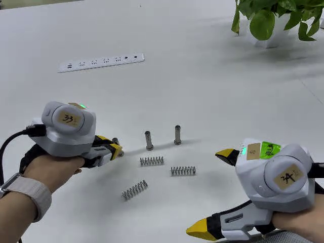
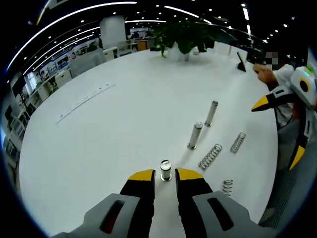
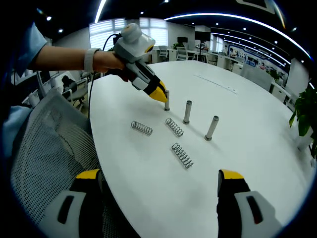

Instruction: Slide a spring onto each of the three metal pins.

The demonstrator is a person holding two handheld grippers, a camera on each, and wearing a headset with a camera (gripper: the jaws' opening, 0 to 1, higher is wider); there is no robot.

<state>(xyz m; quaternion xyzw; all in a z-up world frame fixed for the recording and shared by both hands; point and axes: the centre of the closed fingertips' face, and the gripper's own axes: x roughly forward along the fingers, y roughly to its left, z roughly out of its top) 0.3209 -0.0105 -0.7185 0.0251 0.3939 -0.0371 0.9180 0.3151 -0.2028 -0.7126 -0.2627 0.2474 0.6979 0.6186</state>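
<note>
the left gripper (image 2: 165, 174) has its jaws close on both sides of the near pin (image 2: 165, 166), low in the middle of the left gripper view. if they really press it or only stand beside it, i cannot tell. the right gripper (image 3: 159, 176) is wide apart and holds nothing. the middle pin (image 1: 149, 140) and the far pin (image 1: 177, 134) stand upright at the centre of the head view on the table (image 1: 202, 76). the three springs (image 1: 152, 161) lie flat just below them, none on a pin yet.

the pins stand on small feet, so i think a side push from a jaw could tip one over. a spring is thin and round, and it may roll away or jump out when it is pinched. if it comes tilted, it can catch on the pin's top.

in the head view the near pin is mostly hidden behind the left gripper's tips, and the spring ends are too small to make out.
</note>
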